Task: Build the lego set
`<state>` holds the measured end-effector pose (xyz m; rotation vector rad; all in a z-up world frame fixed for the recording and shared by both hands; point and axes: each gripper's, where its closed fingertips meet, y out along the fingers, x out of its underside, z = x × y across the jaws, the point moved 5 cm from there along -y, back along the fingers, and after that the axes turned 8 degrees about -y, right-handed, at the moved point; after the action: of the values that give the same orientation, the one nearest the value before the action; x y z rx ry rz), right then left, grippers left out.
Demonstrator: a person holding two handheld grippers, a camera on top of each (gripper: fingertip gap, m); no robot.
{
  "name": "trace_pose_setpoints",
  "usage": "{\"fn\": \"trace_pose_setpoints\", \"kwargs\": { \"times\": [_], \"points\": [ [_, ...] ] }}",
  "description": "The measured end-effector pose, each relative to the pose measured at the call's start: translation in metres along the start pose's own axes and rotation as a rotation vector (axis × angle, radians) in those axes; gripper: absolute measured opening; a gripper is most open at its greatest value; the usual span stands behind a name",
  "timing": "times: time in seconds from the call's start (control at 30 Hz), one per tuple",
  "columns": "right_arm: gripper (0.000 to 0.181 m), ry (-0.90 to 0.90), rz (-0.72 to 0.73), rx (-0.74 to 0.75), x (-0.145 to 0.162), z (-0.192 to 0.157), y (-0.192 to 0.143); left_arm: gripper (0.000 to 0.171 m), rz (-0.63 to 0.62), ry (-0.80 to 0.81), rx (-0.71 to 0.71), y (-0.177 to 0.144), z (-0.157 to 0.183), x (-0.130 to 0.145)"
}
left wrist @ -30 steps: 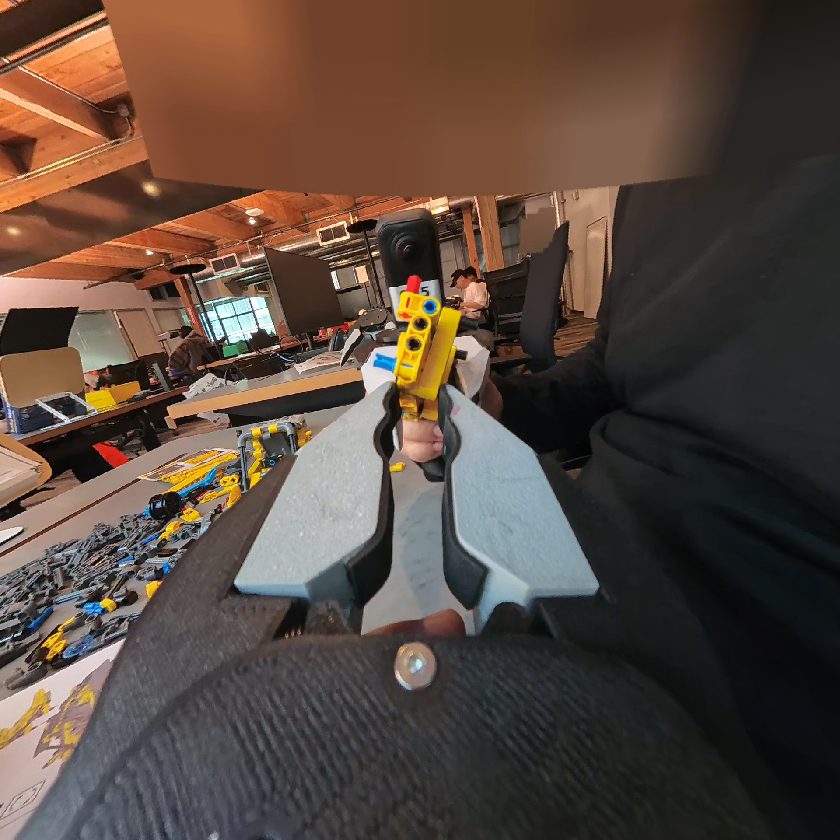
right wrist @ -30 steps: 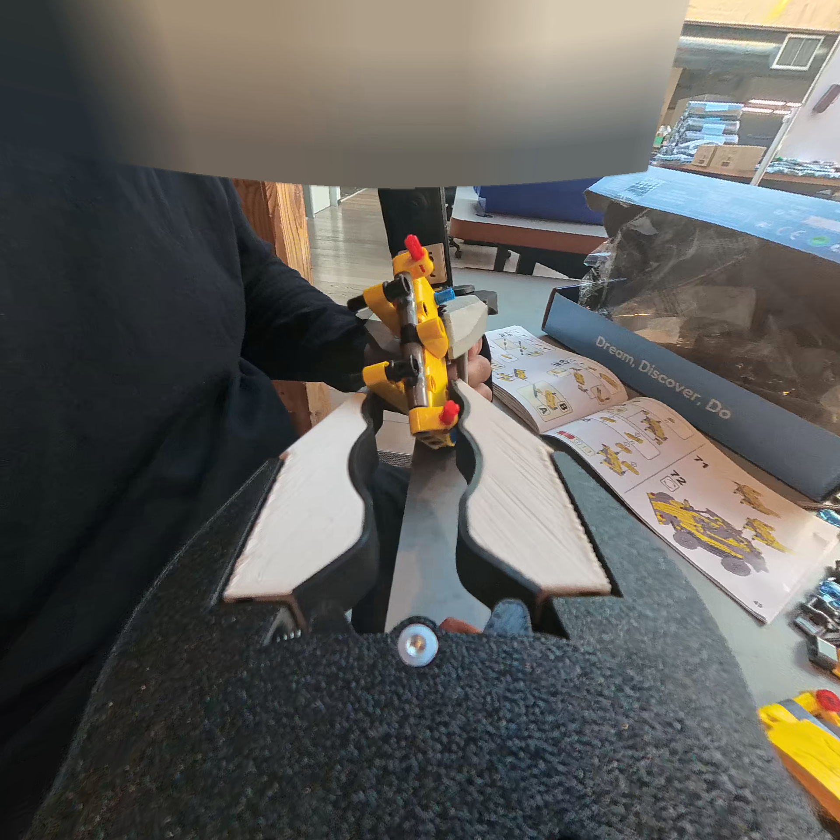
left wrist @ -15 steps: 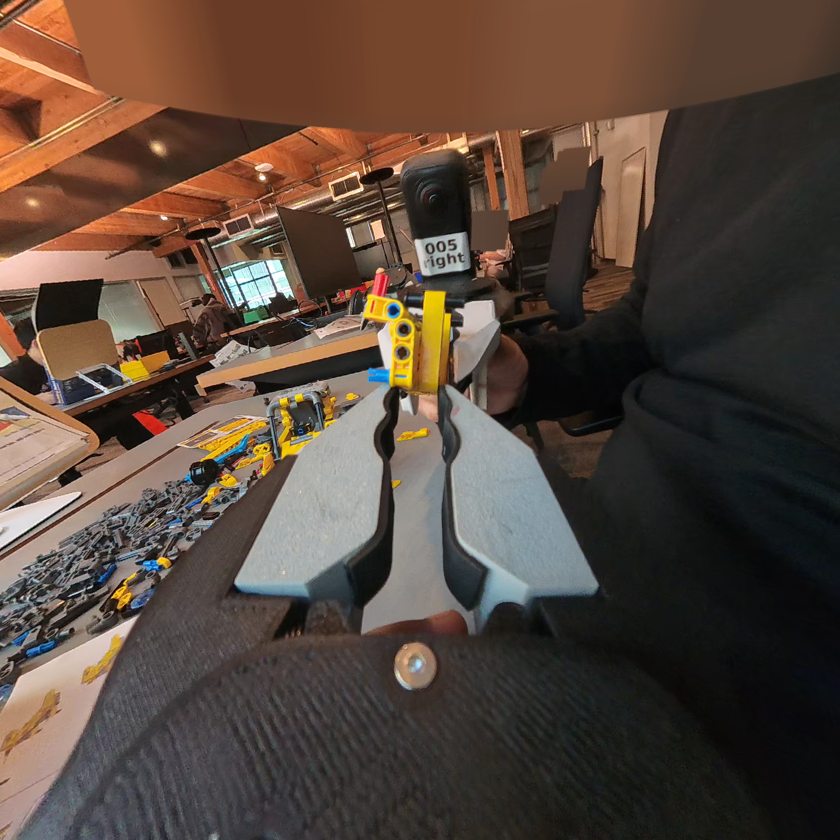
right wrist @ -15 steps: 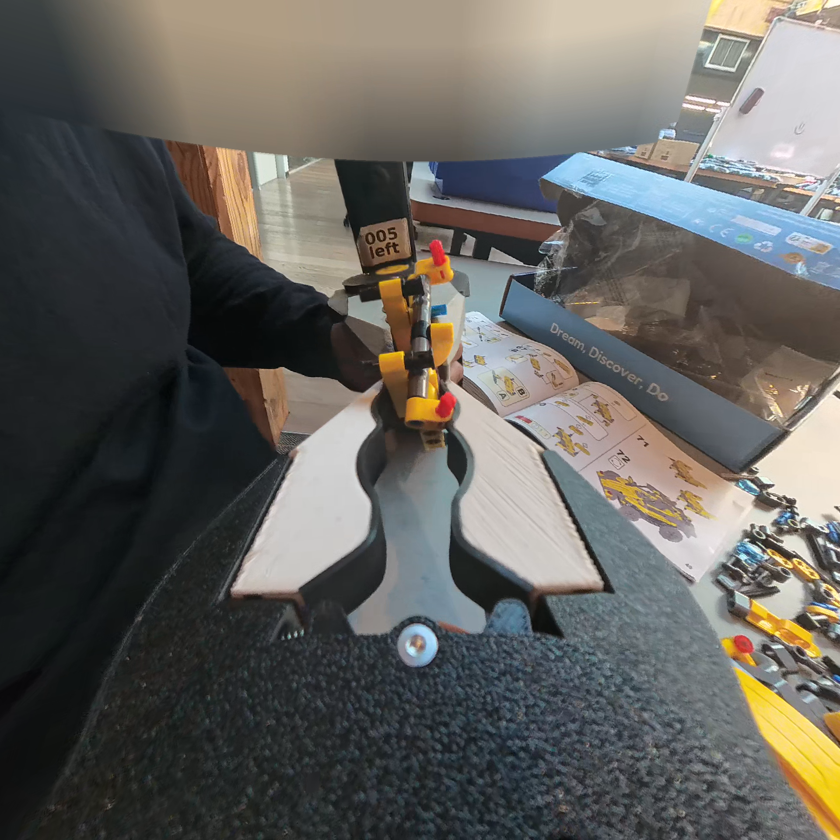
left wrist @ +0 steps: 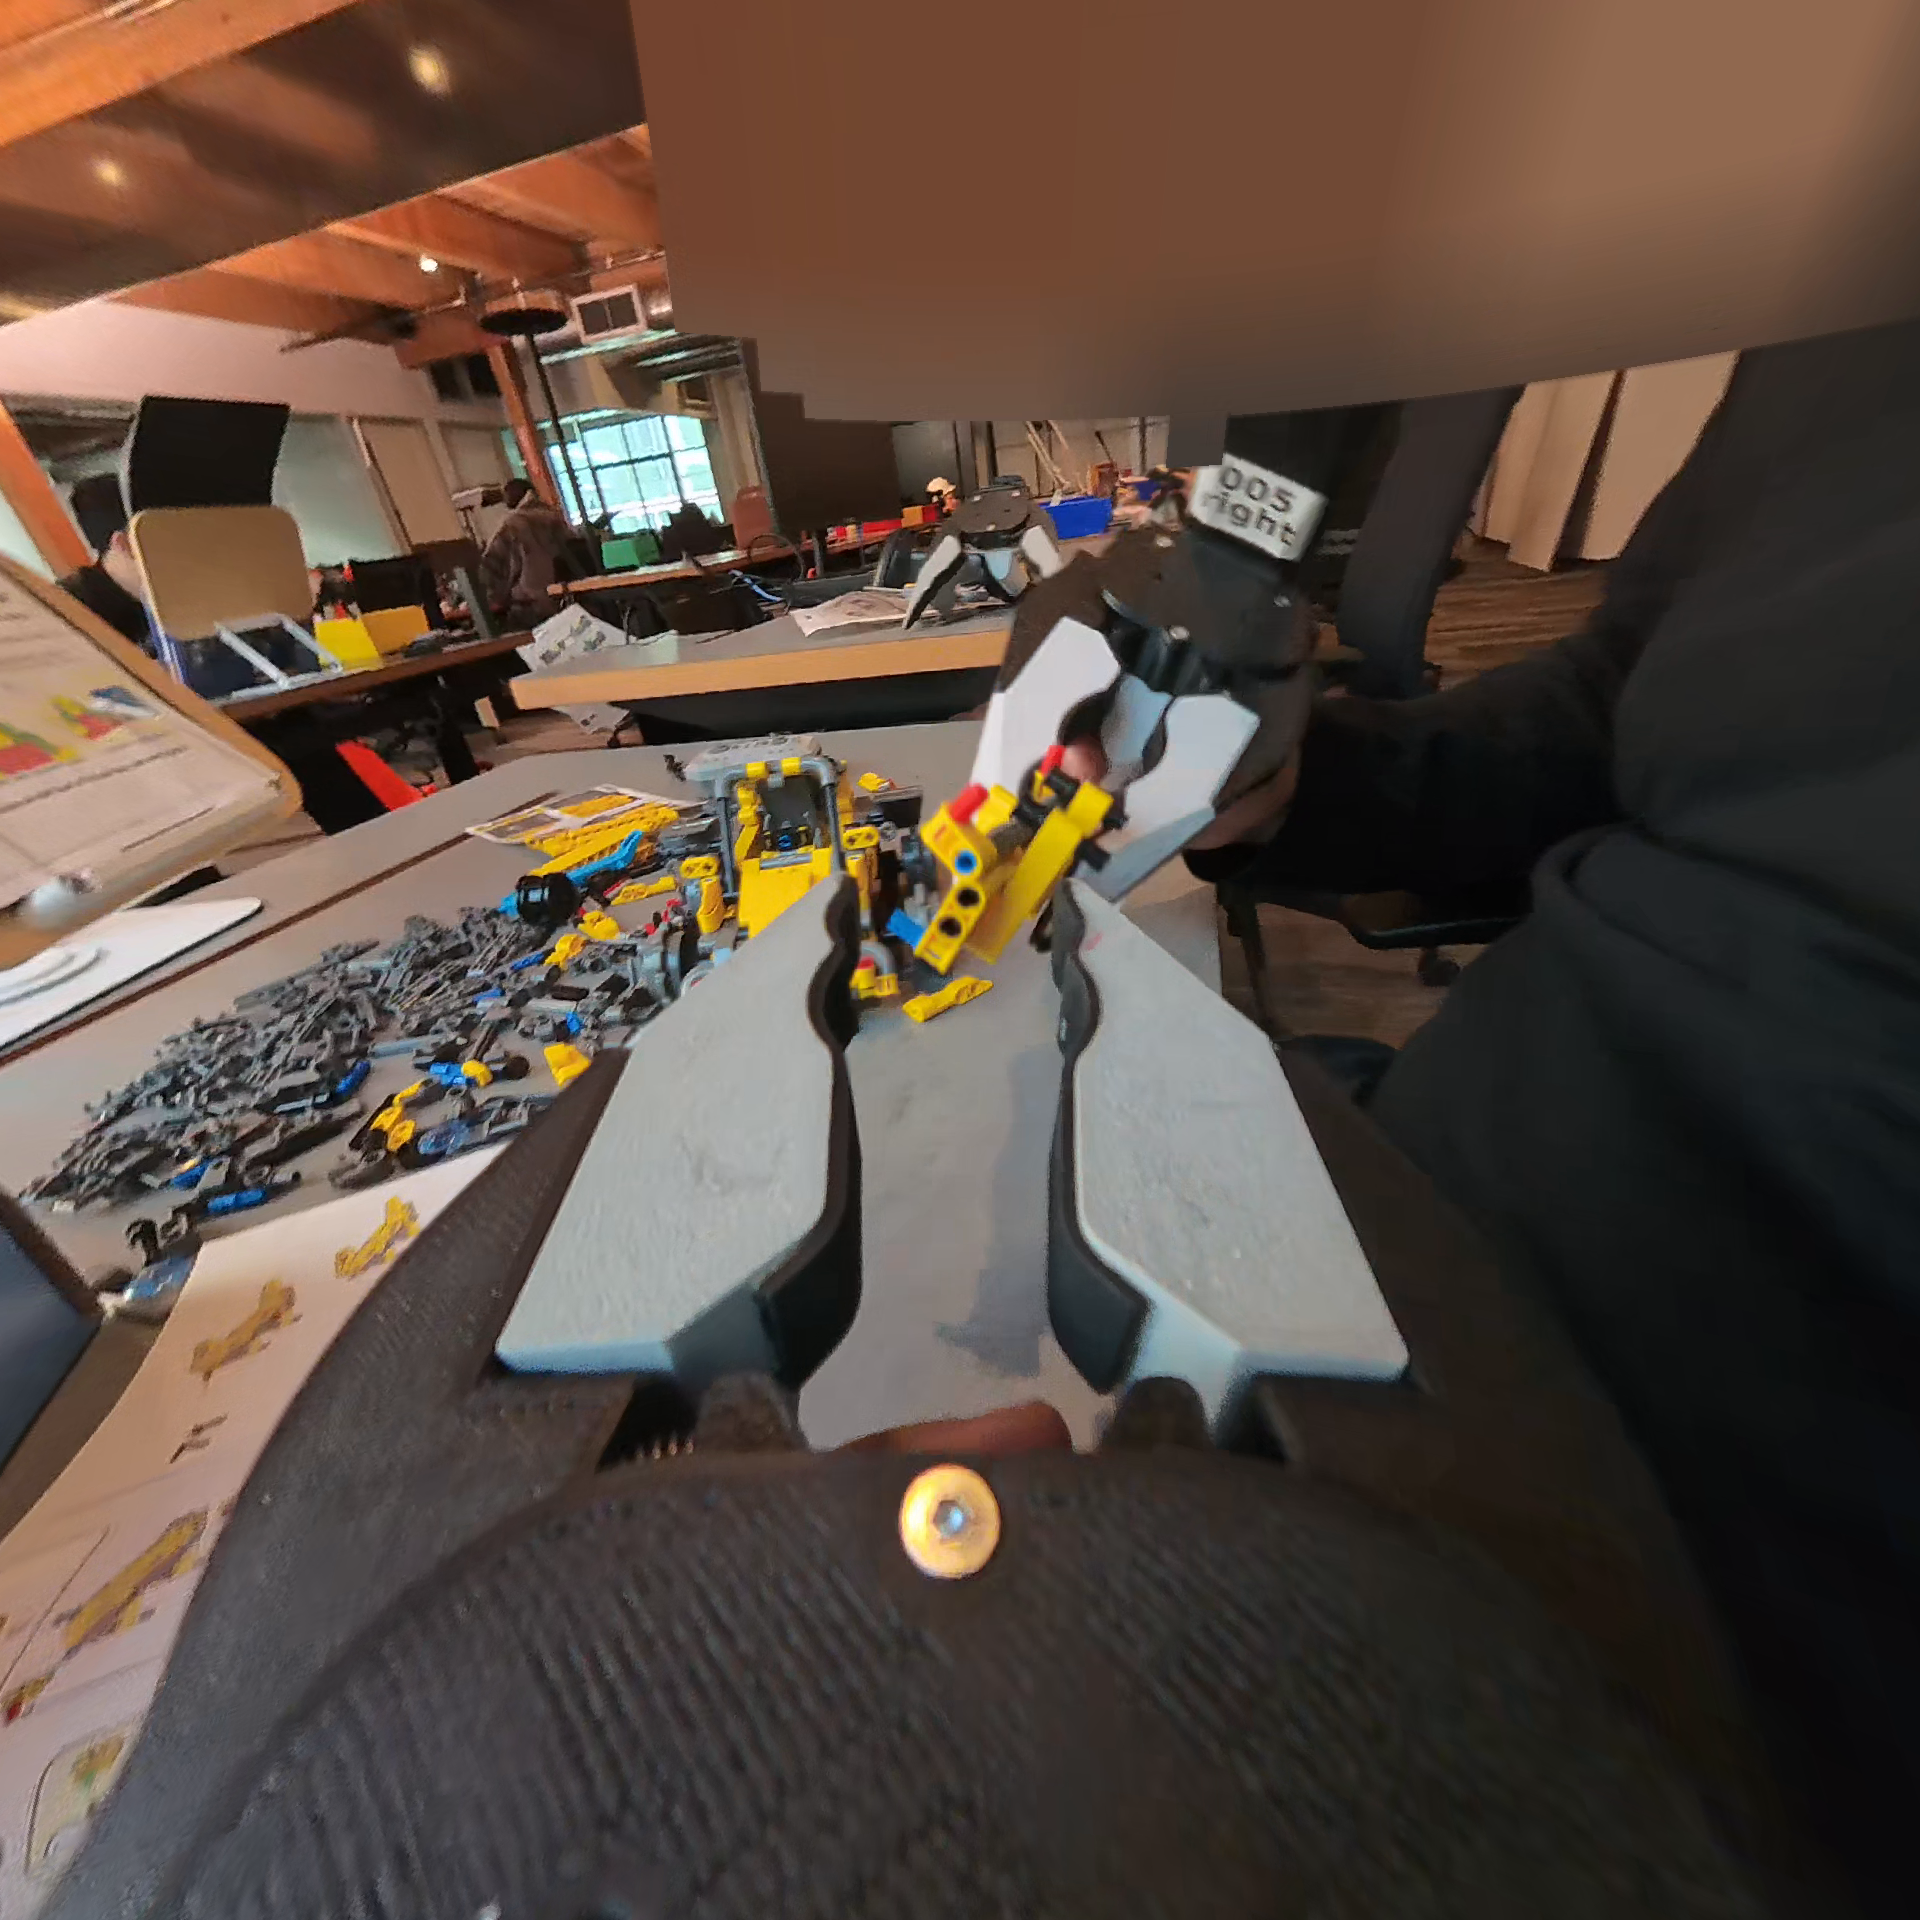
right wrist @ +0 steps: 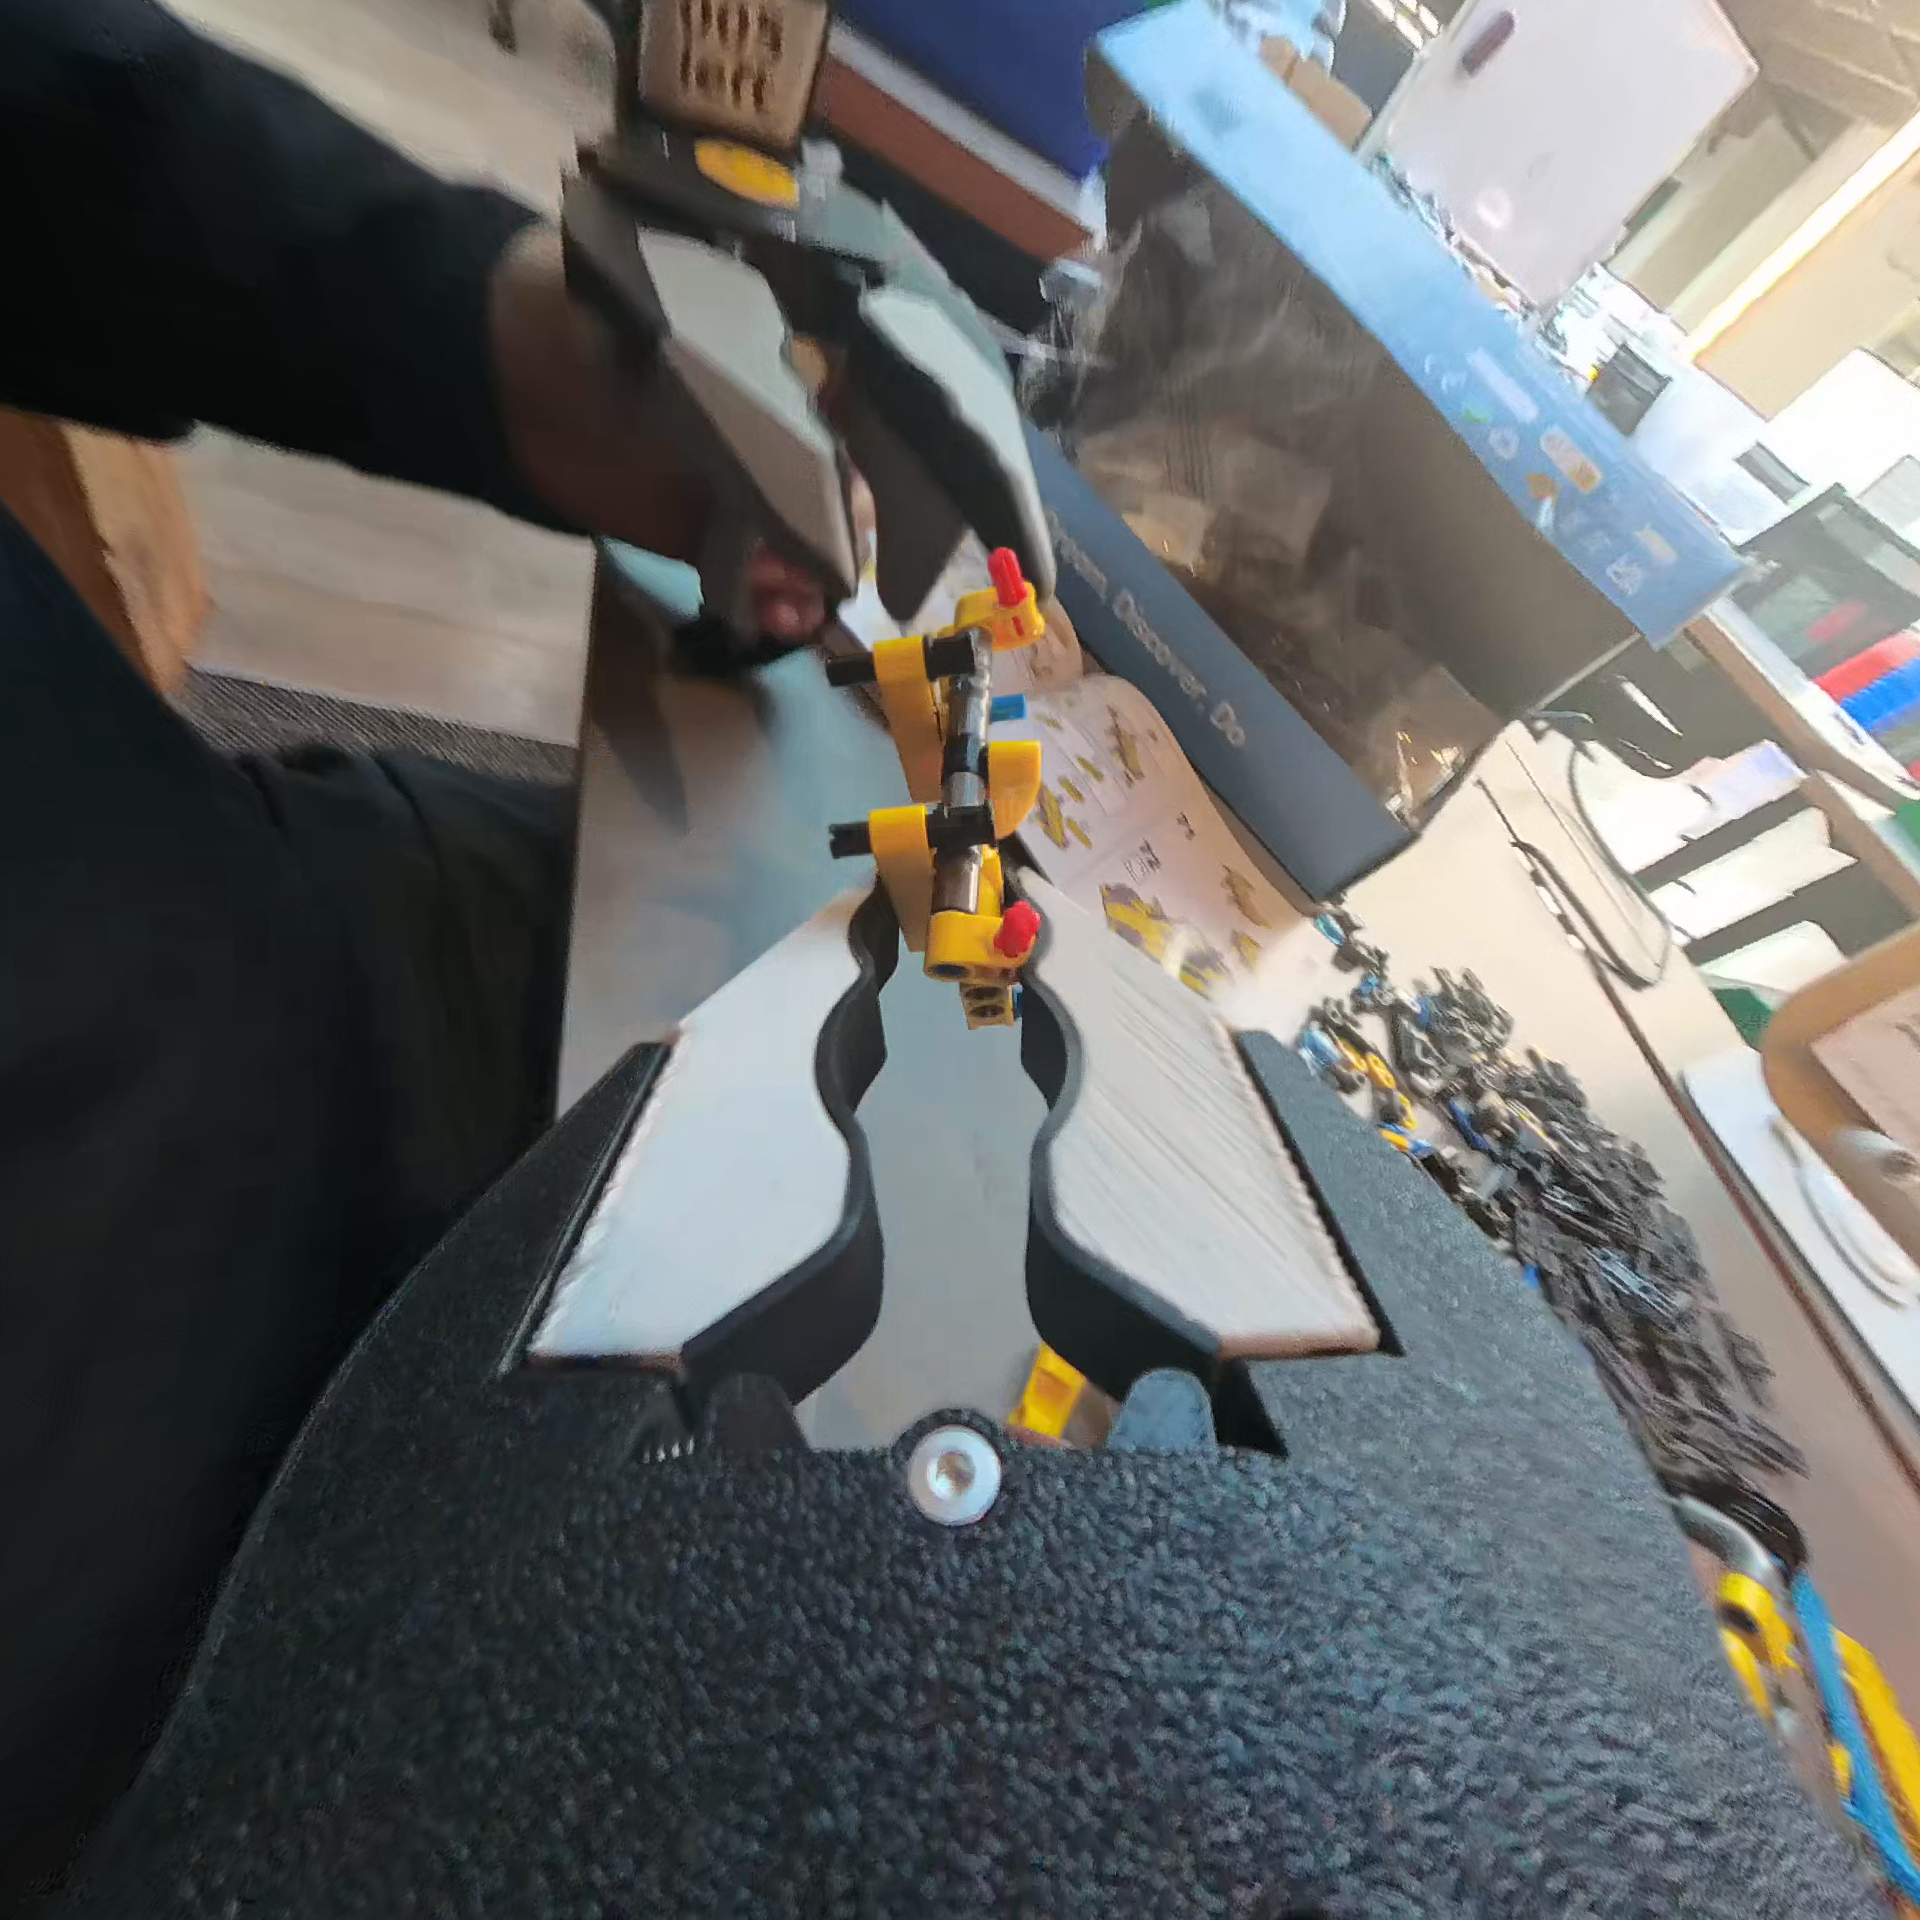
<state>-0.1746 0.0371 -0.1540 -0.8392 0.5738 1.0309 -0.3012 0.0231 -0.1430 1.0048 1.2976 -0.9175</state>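
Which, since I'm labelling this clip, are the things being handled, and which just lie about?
Handled: right gripper, shut on the yellow toy part; left gripper, open, near it.
Lying about: loose pieces, half-built vehicle, booklet, blue box.

An open workshop room: exposed wooden ceiling beams [left wrist: 312,208] with round spot lights fill the upper left, and a paned window [left wrist: 623,462] glows at the far wall. Long grey desks [left wrist: 769,665] stretch mid-frame over wood flooring [left wrist: 1507,592] at right.
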Motion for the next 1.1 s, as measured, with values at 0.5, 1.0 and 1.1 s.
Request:
{"fn": "trace_pose_setpoints", "kwargs": {
  "times": [0.5,1.0,1.1],
  "points": [
    [0.020,-0.294,-0.408,0.095,0.066,-0.008,0.021,0.047,-0.382,0.043,-0.149,0.006,-0.010,0.033],
    [0.020,-0.310,-0.392,0.095,0.070,-0.013,0.026,0.056,-0.470,-0.050,-0.180,0.009,-0.017,0.042],
    [0.020,-0.312,-0.402,0.094,0.070,-0.011,0.025,0.055,-0.488,-0.044,-0.175,0.010,-0.016,0.044]
  ]
}}
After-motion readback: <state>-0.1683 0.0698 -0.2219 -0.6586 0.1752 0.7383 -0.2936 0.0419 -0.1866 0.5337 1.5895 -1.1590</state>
